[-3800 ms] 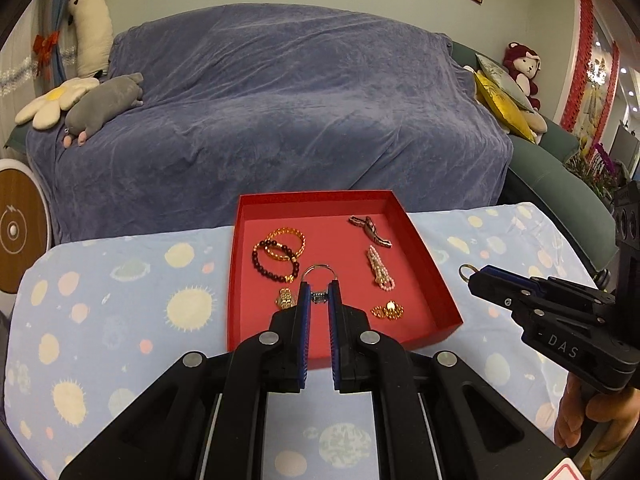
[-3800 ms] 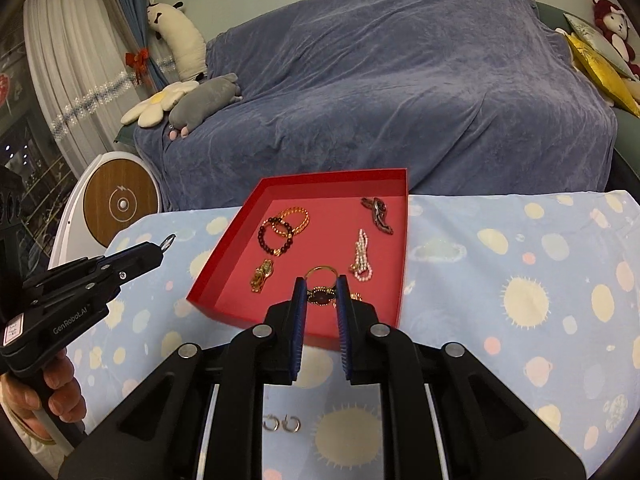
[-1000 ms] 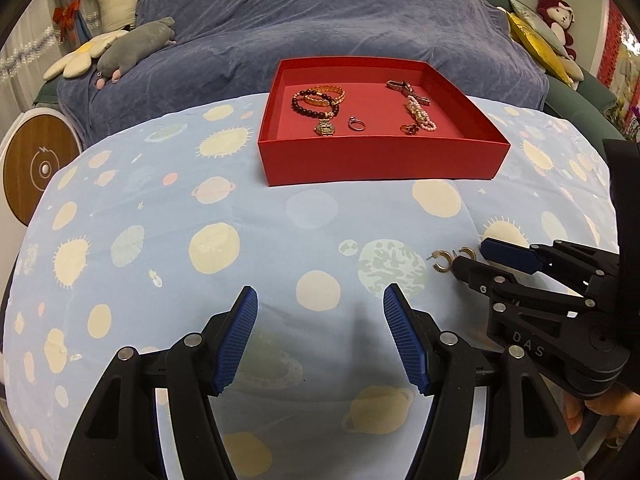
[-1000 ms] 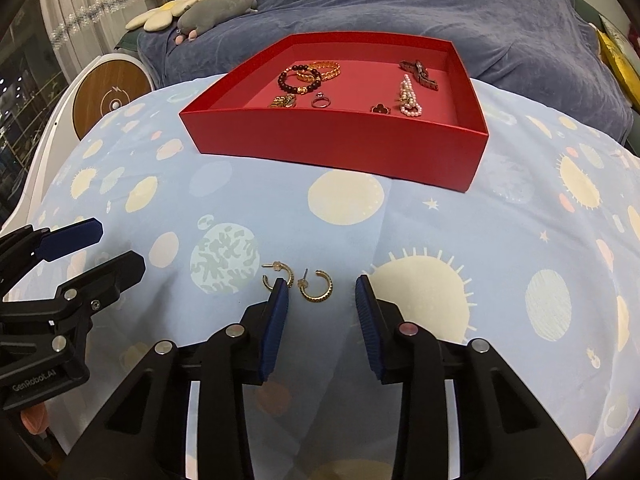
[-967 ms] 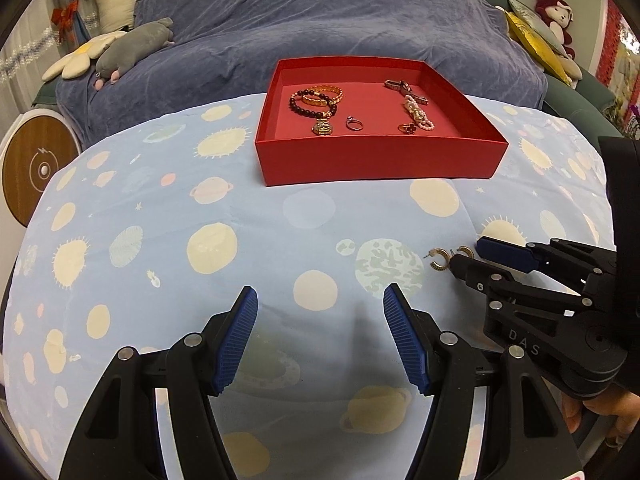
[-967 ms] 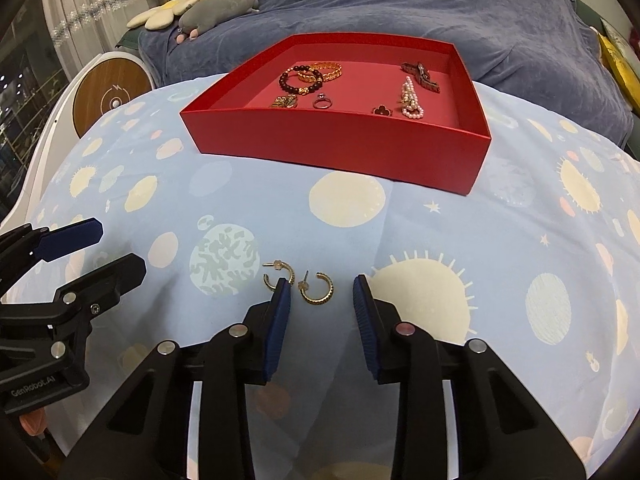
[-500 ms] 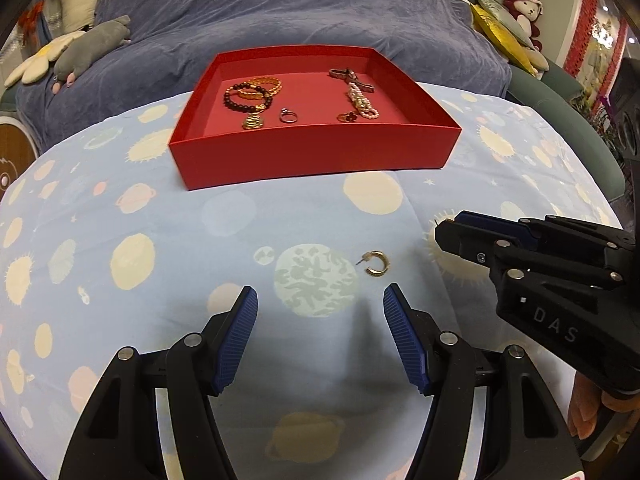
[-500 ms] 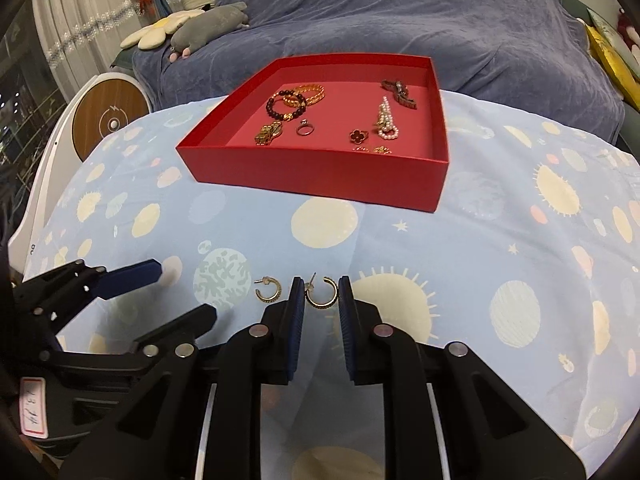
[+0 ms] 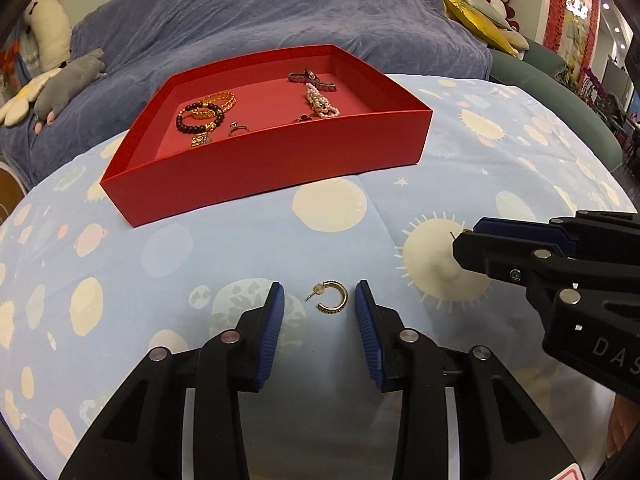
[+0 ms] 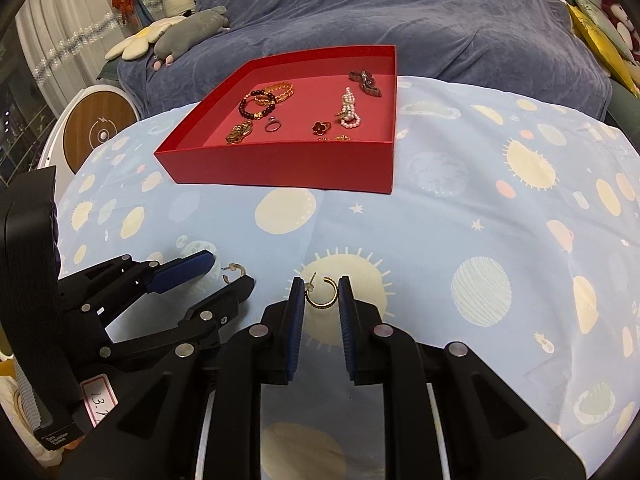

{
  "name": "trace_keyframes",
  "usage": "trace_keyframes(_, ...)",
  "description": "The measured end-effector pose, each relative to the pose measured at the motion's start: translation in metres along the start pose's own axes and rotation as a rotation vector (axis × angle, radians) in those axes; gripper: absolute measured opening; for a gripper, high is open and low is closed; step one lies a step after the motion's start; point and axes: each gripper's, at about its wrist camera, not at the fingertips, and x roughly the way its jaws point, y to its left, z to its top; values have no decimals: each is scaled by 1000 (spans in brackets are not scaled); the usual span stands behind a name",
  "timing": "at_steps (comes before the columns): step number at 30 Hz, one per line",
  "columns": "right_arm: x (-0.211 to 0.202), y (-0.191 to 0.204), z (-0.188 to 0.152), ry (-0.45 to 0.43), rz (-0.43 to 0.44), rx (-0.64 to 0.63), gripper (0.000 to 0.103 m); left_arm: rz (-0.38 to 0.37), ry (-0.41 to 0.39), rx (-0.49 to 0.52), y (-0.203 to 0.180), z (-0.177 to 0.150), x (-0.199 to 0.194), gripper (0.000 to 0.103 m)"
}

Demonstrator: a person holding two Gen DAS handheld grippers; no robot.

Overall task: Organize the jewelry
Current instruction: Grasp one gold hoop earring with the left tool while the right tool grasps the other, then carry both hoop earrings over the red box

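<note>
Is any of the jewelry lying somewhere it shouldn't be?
Yes, two gold hoop earrings are outside the red tray. One earring lies on the tablecloth between the open left gripper fingers. The other earring is gripped by the right gripper.

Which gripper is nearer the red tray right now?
Neither clearly. The left gripper and right gripper sit side by side on the tablecloth in front of the red tray, each straddling its own gold hoop earring, at about equal distance.
</note>
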Motion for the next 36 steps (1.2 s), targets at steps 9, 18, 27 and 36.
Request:
trace_keyframes(9, -1, 3, 0, -6, 10, -2, 17, 16, 2, -9, 1, 2, -1, 18)
trace_keyframes(18, -11, 8, 7, -42, 32, 1, 17, 33, -24, -57, 9, 13, -24, 18)
trace_keyframes(27, -23, 17, 17, -82, 57, -10, 17, 59, -56, -80, 12, 25, -49, 18)
trace_keyframes(36, -23, 26, 16, -83, 70, -26, 17, 87, -65, -120, 25, 32, -62, 18)
